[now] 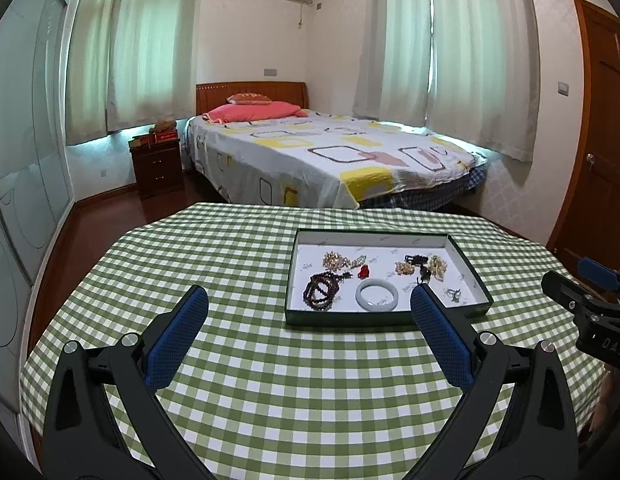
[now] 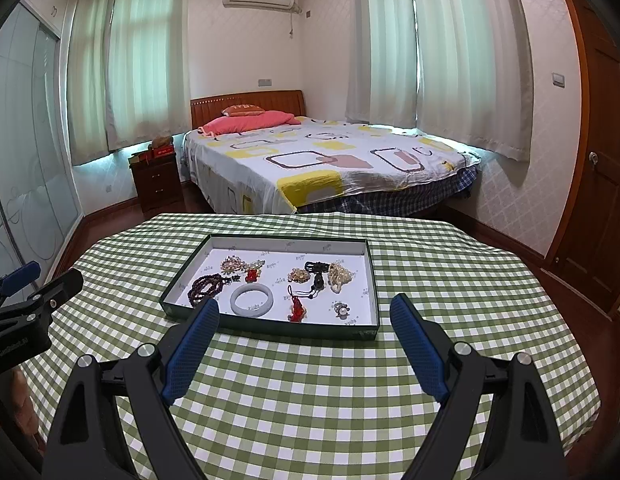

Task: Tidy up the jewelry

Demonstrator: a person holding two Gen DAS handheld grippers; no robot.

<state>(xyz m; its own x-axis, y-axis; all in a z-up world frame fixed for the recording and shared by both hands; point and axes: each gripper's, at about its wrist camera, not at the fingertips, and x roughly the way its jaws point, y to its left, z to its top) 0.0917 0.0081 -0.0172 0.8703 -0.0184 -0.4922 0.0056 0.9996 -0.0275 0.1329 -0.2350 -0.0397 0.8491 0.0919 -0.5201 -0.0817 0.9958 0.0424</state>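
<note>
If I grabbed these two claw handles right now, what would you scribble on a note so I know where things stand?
Left claw: open, holding nothing, hovering over the green checked tablecloth, short of the tray.
Right claw: open, also holding nothing, at the tray's near edge.
All the jewelry lies loose in the shallow dark green tray: pale jade bangle, dark brown bead string, red tasselled charm, small pearl ring, gold-toned clusters further back.
Done: nothing visibly sorted.
Left: pick and arrange every piece.
</note>
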